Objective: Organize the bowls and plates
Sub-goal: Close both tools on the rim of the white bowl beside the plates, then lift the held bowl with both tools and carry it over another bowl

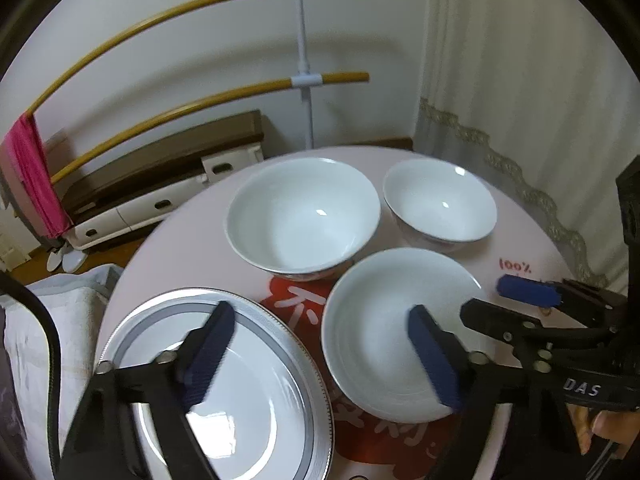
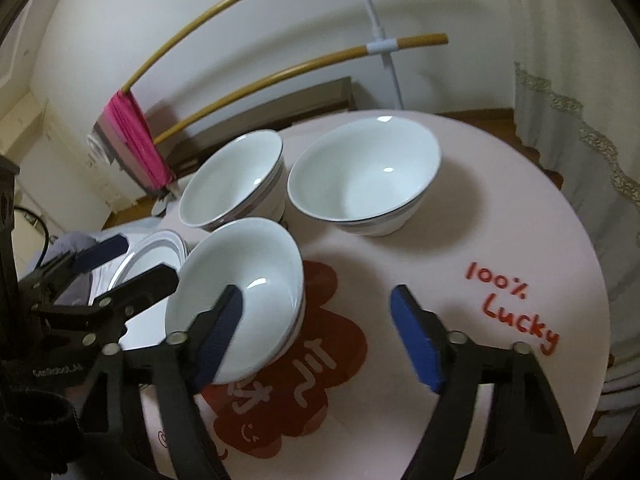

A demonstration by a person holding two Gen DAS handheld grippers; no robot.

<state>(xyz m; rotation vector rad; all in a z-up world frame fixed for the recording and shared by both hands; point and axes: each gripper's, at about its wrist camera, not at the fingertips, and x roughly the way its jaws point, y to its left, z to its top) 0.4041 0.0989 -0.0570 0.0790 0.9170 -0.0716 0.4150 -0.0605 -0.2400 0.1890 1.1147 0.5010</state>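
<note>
Bowls and a rimmed plate rest on the round pink tabletop, printed "100% Lucky". Left hand-held gripper and right hand-held gripper hover spread apart. White wall, curtain behind.

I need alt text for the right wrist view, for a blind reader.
The open right gripper hovers over a round pink table, one finger above the nearest white ceramic bowl. Two more white bowls stand behind it.
</note>
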